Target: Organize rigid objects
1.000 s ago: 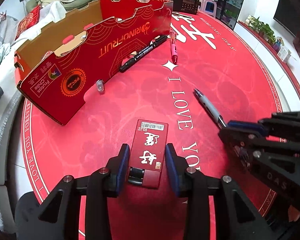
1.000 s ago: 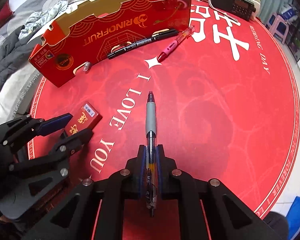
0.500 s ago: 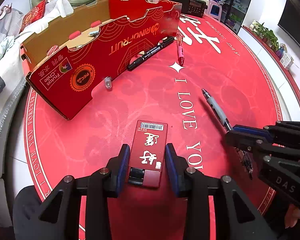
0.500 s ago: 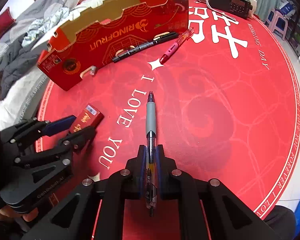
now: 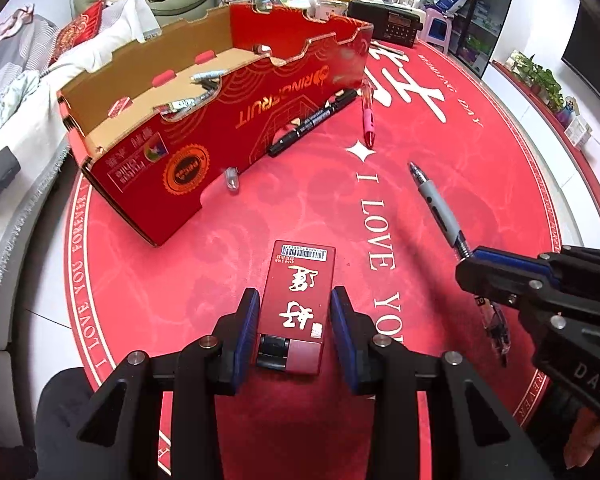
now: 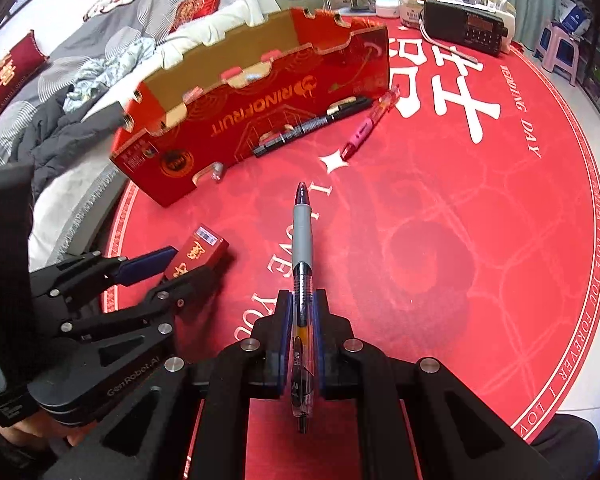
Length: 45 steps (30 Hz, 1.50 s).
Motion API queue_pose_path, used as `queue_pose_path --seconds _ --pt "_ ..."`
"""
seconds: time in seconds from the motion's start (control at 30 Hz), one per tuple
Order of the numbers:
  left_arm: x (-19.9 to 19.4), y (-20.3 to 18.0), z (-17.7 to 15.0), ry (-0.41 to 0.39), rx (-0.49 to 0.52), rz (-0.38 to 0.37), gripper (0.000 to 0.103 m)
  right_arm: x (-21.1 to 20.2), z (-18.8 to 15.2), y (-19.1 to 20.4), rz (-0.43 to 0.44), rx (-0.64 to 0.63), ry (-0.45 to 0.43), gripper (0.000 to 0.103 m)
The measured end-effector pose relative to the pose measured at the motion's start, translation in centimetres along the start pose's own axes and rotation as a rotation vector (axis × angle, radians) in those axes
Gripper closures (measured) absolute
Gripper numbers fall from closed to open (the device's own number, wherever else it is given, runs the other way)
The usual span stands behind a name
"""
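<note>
A small red box with gold characters [image 5: 300,296] sits between the blue pads of my left gripper [image 5: 294,320], which is shut on its sides just above the red mat. In the right wrist view the same box [image 6: 198,254] juts from the left gripper [image 6: 168,268] at the left. My right gripper [image 6: 302,308] is shut on a clear pen with a grey grip [image 6: 302,240], tip pointing away. The left wrist view shows that pen [image 5: 440,208] sticking out of the right gripper [image 5: 472,268]. An open red carton [image 5: 260,92] stands at the back left.
A black marker [image 5: 312,120] and a pink pen [image 5: 367,120] lie on the mat beside the carton's front wall. A small silvery piece [image 5: 231,179] lies by the carton. A black radio [image 5: 392,24] and jars crowd the far edge. Bedding lies off the table's left.
My right gripper has risen a little with the pen still clamped in it. The left gripper keeps its hold on the red box and has hardly moved.
</note>
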<state>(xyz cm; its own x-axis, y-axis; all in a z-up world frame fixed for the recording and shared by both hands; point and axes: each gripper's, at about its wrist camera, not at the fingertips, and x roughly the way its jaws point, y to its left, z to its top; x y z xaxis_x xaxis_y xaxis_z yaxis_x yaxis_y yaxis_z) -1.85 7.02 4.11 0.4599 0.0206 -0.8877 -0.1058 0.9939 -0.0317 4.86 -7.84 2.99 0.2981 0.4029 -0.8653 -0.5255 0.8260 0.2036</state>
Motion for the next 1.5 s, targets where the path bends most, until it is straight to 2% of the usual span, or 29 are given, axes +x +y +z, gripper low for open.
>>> queue_pose_path --seconds 0.3,0.87,1.17,1.5 --pt "-1.5 1.3 1.5 -0.036 -0.039 0.034 0.064 -2.3 2.0 0.5 0.021 0.029 -0.083 0.092" --pt "-4.2 3.0 5.2 -0.107 -0.082 0.056 0.064 -3.7 6.1 4.1 0.033 -0.07 -0.158 0.092" --pt "-4.9 5.5 9.1 -0.146 -0.124 0.079 0.064 -3.6 11.4 6.0 0.032 -0.113 -0.204 0.092" --pt "-3.9 8.4 13.8 -0.154 -0.172 0.093 0.064 -1.5 17.5 7.9 0.015 -0.171 -0.202 0.092"
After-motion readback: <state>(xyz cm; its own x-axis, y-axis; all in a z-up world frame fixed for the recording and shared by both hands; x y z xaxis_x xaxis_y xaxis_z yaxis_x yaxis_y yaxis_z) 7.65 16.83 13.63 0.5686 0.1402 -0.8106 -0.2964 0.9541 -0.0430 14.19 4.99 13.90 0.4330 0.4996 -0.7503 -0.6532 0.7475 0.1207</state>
